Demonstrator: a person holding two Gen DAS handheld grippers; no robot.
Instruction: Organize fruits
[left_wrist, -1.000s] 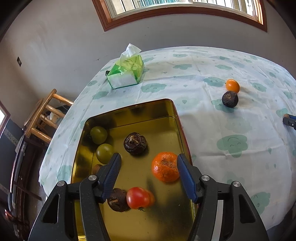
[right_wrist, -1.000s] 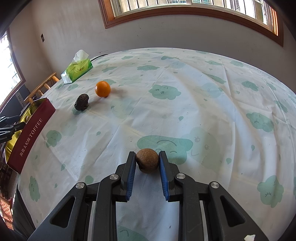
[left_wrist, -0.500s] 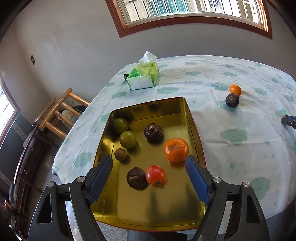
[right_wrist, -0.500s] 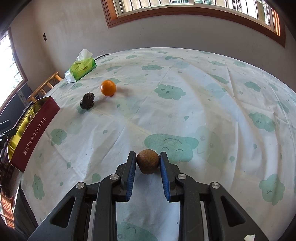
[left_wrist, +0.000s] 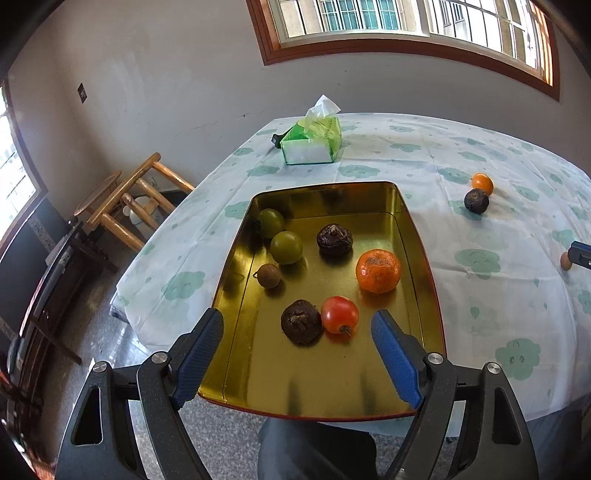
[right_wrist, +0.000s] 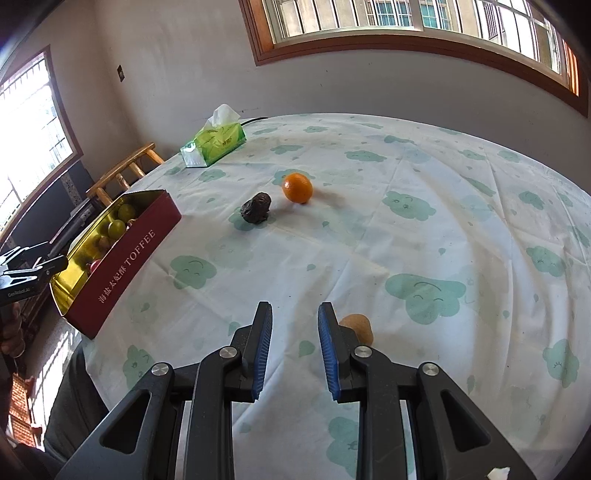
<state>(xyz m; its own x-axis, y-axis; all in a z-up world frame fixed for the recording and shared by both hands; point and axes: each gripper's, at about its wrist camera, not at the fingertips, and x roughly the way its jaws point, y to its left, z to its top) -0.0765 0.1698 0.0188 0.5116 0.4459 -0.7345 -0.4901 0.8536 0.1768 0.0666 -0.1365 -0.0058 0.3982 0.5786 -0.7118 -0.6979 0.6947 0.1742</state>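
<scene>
fruits are split between two places right now. seven sit in the gold tin (left_wrist: 317, 373) at the table's near left corner: a mandarin (left_wrist: 378, 270), a tomato (left_wrist: 339, 314) touching a dark wrinkled fruit (left_wrist: 301, 321), a second dark one (left_wrist: 334, 239), two green fruits (left_wrist: 286, 246) side by side along the left wall, and a small brown one (left_wrist: 268, 275). three are not in yet. a small orange (right_wrist: 297, 187) and a dark lumpy fruit (right_wrist: 256, 212) lie just beside each other out on the tablecloth (right_wrist: 406, 229), well apart from the tin, and a round brown fruit (right_wrist: 357, 326) lies nearer you.

your left gripper (left_wrist: 297, 317) hangs over the tin's near end, angled down. its jaws have just been opening and stand wide apart with nothing pinched between them, which reads as a drop-off finished and a hand free for the next pick.

your right gripper (right_wrist: 294, 310) is tilted down over the cloth. its jaws are drawn close together with only a narrow empty gap. the brown fruit sits outside them, just off the right finger (right_wrist: 327, 343), resting on the cloth. so you are not holding it, and i'd judge you need to spread the jaws and line up over it again before carrying it across. being round, it may roll when nudged, so come at it squarely.
</scene>
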